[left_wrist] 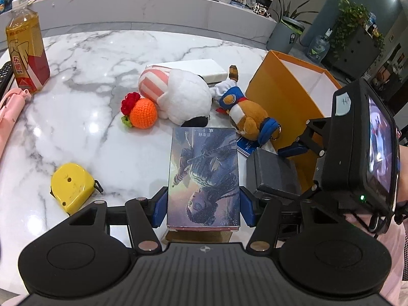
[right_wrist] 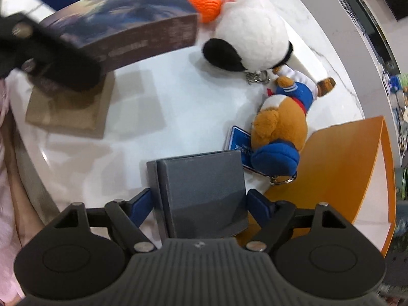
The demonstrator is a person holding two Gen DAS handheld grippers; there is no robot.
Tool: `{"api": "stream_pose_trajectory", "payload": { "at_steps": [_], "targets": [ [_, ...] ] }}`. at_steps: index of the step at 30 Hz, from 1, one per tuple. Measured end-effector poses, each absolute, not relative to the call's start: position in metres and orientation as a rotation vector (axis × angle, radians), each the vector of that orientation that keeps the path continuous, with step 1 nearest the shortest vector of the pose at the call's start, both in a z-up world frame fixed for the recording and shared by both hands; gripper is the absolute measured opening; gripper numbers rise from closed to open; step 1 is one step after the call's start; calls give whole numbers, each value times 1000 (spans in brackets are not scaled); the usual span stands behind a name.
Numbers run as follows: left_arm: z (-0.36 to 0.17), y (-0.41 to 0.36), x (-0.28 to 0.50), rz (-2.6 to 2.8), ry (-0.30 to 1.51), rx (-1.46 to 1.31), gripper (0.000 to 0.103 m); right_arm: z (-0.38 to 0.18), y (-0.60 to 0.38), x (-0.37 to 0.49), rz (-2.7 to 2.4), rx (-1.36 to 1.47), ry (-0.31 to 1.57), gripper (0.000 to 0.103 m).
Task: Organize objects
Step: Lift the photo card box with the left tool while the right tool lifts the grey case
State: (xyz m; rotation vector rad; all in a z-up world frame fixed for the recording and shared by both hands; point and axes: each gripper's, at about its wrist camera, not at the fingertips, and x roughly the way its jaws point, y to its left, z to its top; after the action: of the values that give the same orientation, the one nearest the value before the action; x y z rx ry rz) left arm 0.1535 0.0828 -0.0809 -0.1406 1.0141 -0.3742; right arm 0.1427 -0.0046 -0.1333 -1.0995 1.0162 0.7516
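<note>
Each gripper has a black ribbed housing with a small round emblem near its front edge, flanked by two round black discs. Black linkage bars with silver pivot screws run to the blue pads of the left gripper (left_wrist: 204, 206) and of the right gripper (right_wrist: 200, 207). The right unit carries a black screen module with a lit green lamp and a pale sticker. The person wears pale pink sleeves.

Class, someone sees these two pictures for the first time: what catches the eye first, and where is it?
Probably the illustrated book clamped in the left gripper, above the marble table. Next, the grey box between the right gripper's open jaws, beside the orange box. Behind lies the white plush.
</note>
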Motion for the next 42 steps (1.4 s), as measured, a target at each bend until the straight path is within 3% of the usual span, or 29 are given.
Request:
{"api": "stream_pose_trajectory", "payload": {
  "at_steps": [5,6,8,14,30,42],
  "targets": [
    [-77,89,146,-379,1000,-152,66,-120,-14,151,750,-935,1093,76],
    [-76,89,144,-379,999,-154,66,-115,-16,151,759,-879,1116,72],
    [-76,90,141,-378,998,-155,66,-101,-20,148,749,-829,1078,52],
    [-72,88,133,-380,991,-168,66,-76,-32,154,782,-580,1176,42],
    [-21,53,100,-432,891,-204,66,4,-117,126,769,-143,1000,40],
    [2,-24,126,-635,864,-363,66,59,-229,136,615,31,878,40]
  ]
}}
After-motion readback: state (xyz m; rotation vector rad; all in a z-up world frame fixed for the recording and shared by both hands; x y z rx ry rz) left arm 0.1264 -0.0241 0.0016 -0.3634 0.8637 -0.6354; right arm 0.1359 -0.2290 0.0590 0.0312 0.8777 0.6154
